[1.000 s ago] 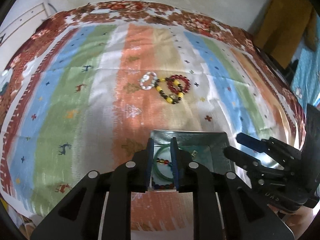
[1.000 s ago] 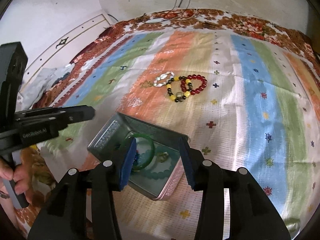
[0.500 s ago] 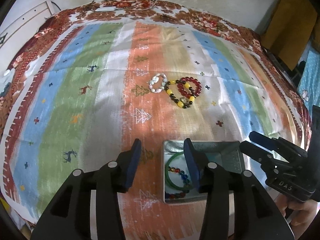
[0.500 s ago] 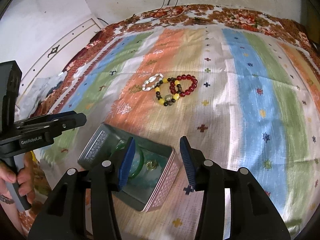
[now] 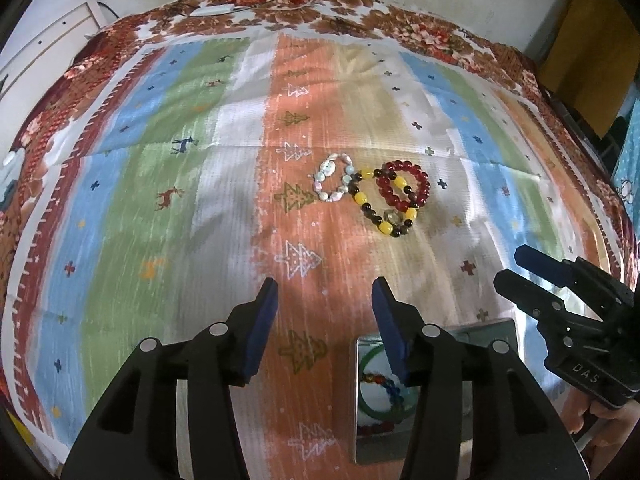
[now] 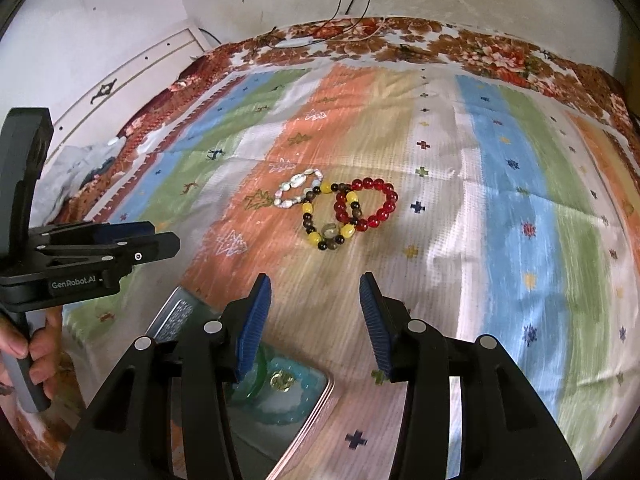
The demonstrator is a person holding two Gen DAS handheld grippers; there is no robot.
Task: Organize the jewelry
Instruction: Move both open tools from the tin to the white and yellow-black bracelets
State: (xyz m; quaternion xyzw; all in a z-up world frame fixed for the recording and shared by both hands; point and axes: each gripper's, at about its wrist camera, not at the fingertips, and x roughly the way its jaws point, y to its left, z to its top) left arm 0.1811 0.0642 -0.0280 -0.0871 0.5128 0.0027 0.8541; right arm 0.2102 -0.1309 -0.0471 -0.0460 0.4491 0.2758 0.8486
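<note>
From the left wrist view, the left tongs are standing half-wide and empty, having just been opening, above bare striped bedspread. Three bracelets are lying ahead in a touching cluster: white, yellow-and-dark, red. Snagging two together is looking likely. The tin is sitting low right, already holding bangles.

From the right wrist view, the right tongs are likewise gaping half-wide, empty. Open cloth is lying all around the cluster; the tin's raised rim beneath could catch a finger.

Left tool, right tool: jaws apart, empty.
</note>
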